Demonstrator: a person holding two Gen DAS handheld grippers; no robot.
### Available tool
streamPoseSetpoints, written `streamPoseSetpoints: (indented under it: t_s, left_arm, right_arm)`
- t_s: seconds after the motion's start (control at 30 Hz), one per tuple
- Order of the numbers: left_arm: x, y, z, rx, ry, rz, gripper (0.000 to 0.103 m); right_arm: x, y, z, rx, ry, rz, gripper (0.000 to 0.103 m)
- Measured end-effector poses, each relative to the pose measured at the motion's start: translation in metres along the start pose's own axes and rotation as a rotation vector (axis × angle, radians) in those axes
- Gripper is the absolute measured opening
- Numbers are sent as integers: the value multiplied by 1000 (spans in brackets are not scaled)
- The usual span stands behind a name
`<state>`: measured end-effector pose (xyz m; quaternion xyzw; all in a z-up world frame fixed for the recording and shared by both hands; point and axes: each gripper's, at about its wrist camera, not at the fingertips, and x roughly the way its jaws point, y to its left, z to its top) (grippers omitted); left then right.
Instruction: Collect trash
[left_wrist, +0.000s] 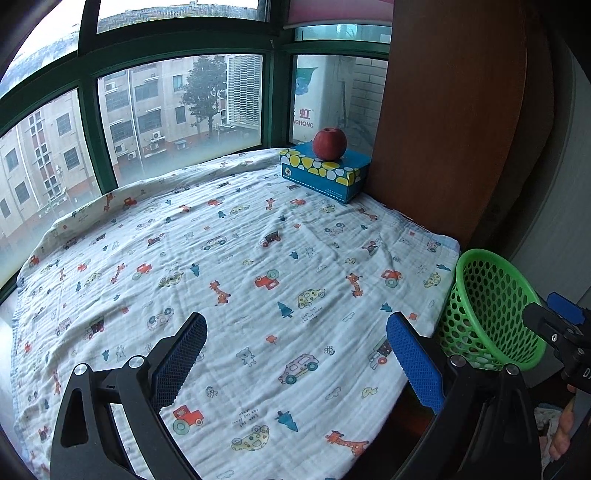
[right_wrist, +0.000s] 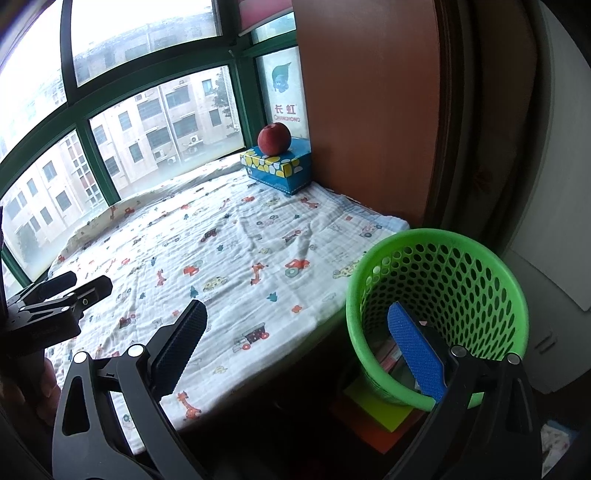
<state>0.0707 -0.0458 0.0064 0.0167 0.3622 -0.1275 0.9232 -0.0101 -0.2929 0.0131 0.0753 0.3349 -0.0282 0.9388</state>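
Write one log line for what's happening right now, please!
left hand-held gripper: open, empty | right hand-held gripper: open, empty | green basket: beside blanket | apple: on tissue box

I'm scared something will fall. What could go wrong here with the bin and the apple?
1. The green basket seems to stand just off the corner of the blanket, and the open right gripper has one finger over its rim. A bump could tip it.
2. The apple rests loose on top of the blue tissue box by the window. If the blanket gets tugged, it might roll off.
3. The open left gripper hovers low over the blanket and could snag it.
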Motion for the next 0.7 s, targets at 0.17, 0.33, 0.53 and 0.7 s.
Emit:
streamPoseSetpoints:
  t_s: [0.17, 0.33, 0.53, 0.7]
  left_arm:
    - [0, 0, -1, -1, 1, 4, 95]
    - [-1, 0, -1, -5, -11, 19, 94]
    - [0, 0, -2, -9, -8, 23, 95]
    - [1, 1, -4, -19, -3, 27, 95]
  right_arm:
    - [1, 0, 0, 0, 1, 3, 97]
    - [2, -1, -1, 1, 1, 1, 97]
    - [4, 0, -3, 1, 4, 2, 97]
    - [5, 1, -5, 0, 4, 3, 97]
